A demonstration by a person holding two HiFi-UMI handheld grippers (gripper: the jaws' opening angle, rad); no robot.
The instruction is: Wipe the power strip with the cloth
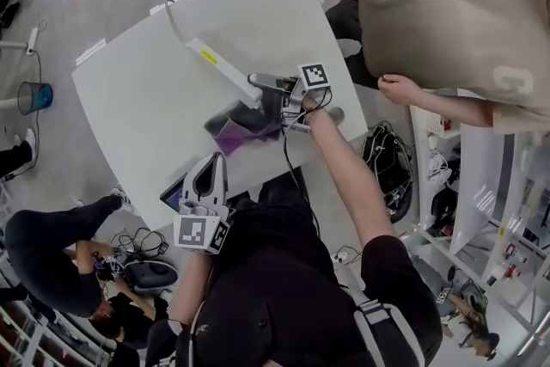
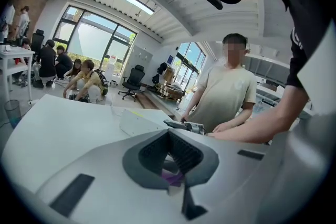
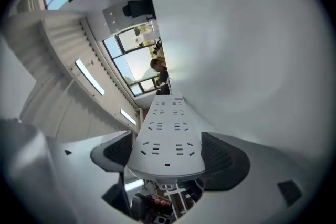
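Overhead, right arm: stretched forward over the surface (image 1: 146, 107), forearm bare, wrist turned left toward the strip.
Right hand-held gripper (image 1: 265, 88): jaws clamped on the two long sides of the power strip (image 1: 219, 64) at its near end.
Left arm: tucked close to the body, at the surface's near edge.
Left hand-held gripper (image 1: 211, 161): jaw tips drawn together, gripping nothing; a sliver of purple shows through the gap behind them.
Cloth (image 1: 243, 126): purple, crumpled, on the surface just beside the strip's near end, between the two grippers.
Power strip: runs diagonally across mid-surface, thin cord leading toward the far edge.
Open room: bare white surface left of and beyond the strip; a bystander in a beige shirt (image 1: 455, 21) stands near the right edge.
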